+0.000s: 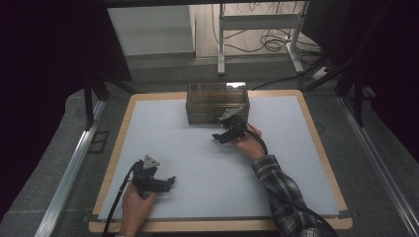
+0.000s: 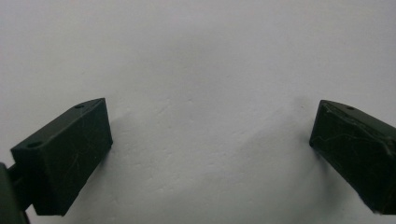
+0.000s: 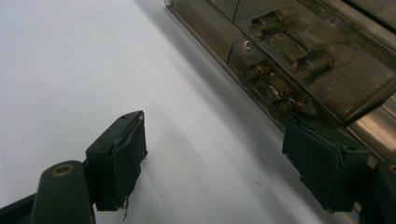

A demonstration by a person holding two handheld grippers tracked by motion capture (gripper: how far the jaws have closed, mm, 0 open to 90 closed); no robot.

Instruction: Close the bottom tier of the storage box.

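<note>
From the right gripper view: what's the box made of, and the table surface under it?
The box: likely clear, smoke-tinted hard plastic with a glossy finish. You can see through the walls to inner dividers and small parts, and the edges catch highlights. The table surface: a matte, pale sheet, with no glare and soft shadows; possibly paper or foam board, I can't tell which. In the high view it lies on a wood-look board.

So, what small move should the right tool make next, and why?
Probably ease the right tool a little toward the clear box until the near wall sits between its jaws. In the right gripper view its jaws stand open with nothing between them, and one jaw is already at the box's lower edge. The left tool rests open on the white mat, far away.
</note>
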